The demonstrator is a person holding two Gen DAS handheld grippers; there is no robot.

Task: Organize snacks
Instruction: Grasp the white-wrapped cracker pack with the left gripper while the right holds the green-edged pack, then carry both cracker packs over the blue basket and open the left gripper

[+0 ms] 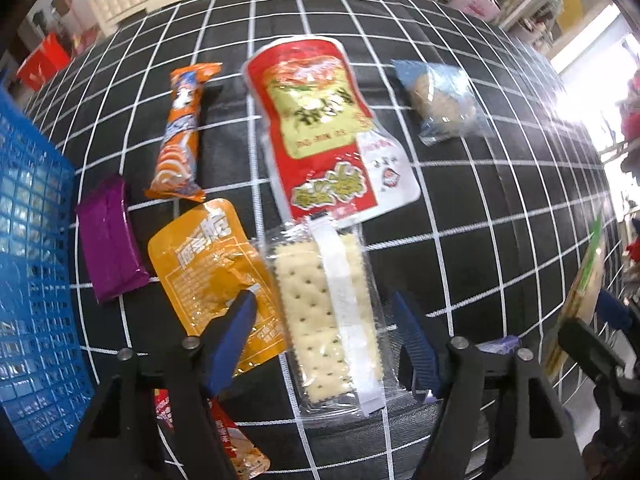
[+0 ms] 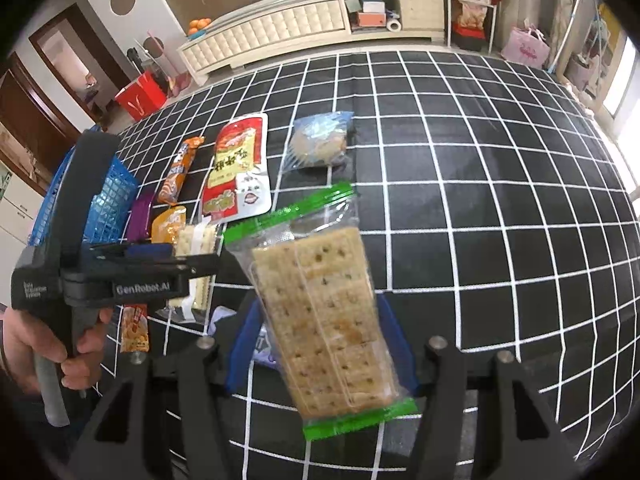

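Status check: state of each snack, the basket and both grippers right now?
Left gripper: open, straddling the clear cracker pack, which lies flat on the cloth.
Right gripper: shut on the green-edged cracker pack, lifted.
Red pouch: flat, sealed.
Orange bar: flat.
Purple bar: flat, beside the blue basket.
Yellow pouch: flat, partly under a finger.
Blue-wrapped pastry: flat, apart.

Black handheld grippers with blue fingers

Each gripper (image 1: 324, 344) has black angular linkage arms with silver pivot screws and ribbed blue fingers (image 1: 230, 340); the left gripper (image 2: 176, 254) bears white "GenRobot.AI" lettering and a grey handle in a bare hand (image 2: 48, 344).
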